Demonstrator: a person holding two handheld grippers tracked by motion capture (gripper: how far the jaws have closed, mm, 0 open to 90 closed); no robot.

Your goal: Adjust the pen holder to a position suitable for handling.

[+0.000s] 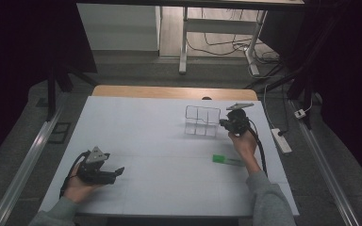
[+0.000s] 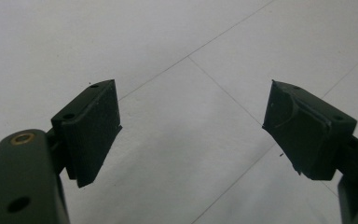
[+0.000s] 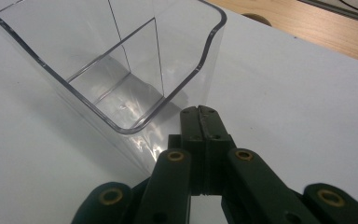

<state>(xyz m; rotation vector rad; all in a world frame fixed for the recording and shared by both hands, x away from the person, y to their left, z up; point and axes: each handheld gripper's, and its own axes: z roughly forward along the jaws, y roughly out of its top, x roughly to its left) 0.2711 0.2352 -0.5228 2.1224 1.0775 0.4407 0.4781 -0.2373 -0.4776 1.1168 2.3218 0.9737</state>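
A clear plastic box with divided compartments stands at the far right of the white table; nothing lies inside it. My right gripper sits right beside the box's right-hand wall. In the right gripper view its jaws are pressed together with nothing between them, just outside the rounded corner of the clear box. A small green flat piece lies on the table nearer the person, left of the right forearm. My left gripper rests low at the near left, pointing right, and is open over bare table.
The white table top has a wooden edge at the far side. A power strip and cables lie on the floor to the right. Desk legs stand beyond the table.
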